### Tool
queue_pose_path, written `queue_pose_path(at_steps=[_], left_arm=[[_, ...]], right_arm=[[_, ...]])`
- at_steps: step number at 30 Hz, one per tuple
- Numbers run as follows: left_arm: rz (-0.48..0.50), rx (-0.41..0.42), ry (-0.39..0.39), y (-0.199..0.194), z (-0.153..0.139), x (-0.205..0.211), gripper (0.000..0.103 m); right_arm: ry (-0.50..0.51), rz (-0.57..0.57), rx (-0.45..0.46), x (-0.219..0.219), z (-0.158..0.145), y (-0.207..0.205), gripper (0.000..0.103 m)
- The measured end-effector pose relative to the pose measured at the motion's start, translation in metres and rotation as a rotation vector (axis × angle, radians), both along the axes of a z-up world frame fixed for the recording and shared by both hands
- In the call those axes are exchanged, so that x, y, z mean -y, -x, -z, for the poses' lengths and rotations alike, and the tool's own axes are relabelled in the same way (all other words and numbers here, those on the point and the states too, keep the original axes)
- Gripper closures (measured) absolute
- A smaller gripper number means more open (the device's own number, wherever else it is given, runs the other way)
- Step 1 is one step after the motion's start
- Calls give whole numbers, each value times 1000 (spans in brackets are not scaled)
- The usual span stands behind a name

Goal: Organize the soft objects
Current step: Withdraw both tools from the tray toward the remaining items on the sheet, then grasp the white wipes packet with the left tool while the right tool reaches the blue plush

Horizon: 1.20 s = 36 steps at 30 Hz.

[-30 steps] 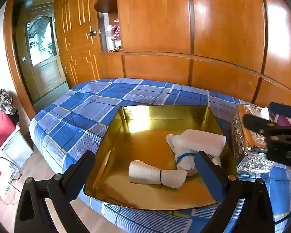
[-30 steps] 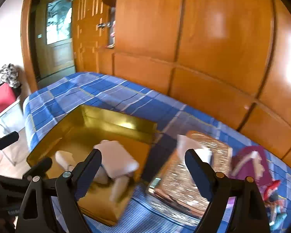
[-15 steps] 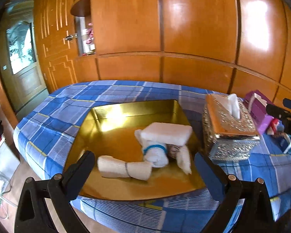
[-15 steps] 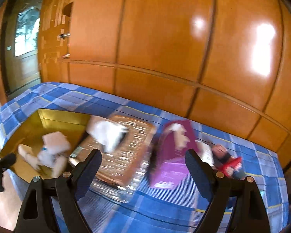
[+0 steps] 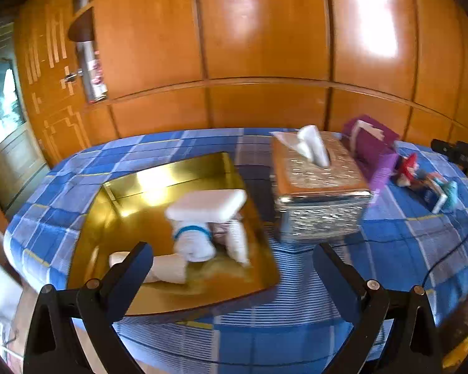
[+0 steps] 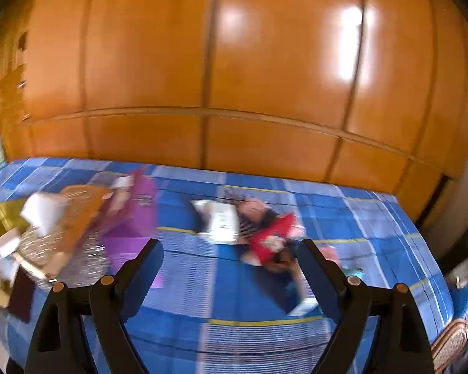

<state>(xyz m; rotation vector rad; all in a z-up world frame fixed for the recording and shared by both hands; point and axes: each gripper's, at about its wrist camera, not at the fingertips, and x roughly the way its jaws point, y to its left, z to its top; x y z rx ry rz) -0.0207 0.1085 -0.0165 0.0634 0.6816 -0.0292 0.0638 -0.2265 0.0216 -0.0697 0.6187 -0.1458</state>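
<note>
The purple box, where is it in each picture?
Left wrist view: the purple box is upper right, just behind the silver tissue box.
Right wrist view: the purple box is at the left, blurred, right of the same tissue box.
Shared landmark: the silver tissue box, on the blue checked cloth.

My left gripper (image 5: 232,260): two matte black plastic fingers (image 5: 131,271), flat and blade-like, tapering to angled tips, each on a black triangular bracket with a slot-shaped cutout and two round silver-brass screw heads. My right gripper (image 6: 229,257): the same build, with black fingers (image 6: 316,265), paired brass-coloured screws and cutout brackets. I see no cables, sleeves or markings.
</note>
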Motion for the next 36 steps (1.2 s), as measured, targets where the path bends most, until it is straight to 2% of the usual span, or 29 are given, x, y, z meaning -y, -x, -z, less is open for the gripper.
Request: queue_pose_path(at_steps=[5, 8, 11, 13, 17, 25, 29, 30, 33, 36], left_arm=[[97, -49, 25, -6, 1, 22, 0], [179, -46, 17, -6, -3, 44, 1], [270, -37, -11, -8, -9, 70, 1], [321, -38, -22, -11, -12, 87, 3], [405, -64, -26, -21, -12, 122, 6], [500, -103, -50, -31, -12, 178, 11], [550, -121, -56, -44, -15, 212, 20], [564, -126, -54, -48, -17, 221, 25], [571, -166, -40, -68, -17, 248, 29], [555, -206, -14, -98, -18, 278, 29]], right_arm=[[-48, 188, -3, 62, 8, -12, 14], [-73, 307, -13, 105, 18, -21, 14], [-141, 397, -35, 141, 32, -22, 14], [-232, 440, -51, 158, 38, -17, 14], [-331, 451, -64, 171, 45, -15, 14], [-508, 471, -74, 190, 56, -10, 14], [-579, 507, -45, 200, 57, -1, 14], [-598, 518, -38, 203, 58, 1, 14], [-651, 536, -31, 211, 61, 6, 14], [-661, 536, -36, 213, 62, 6, 14]])
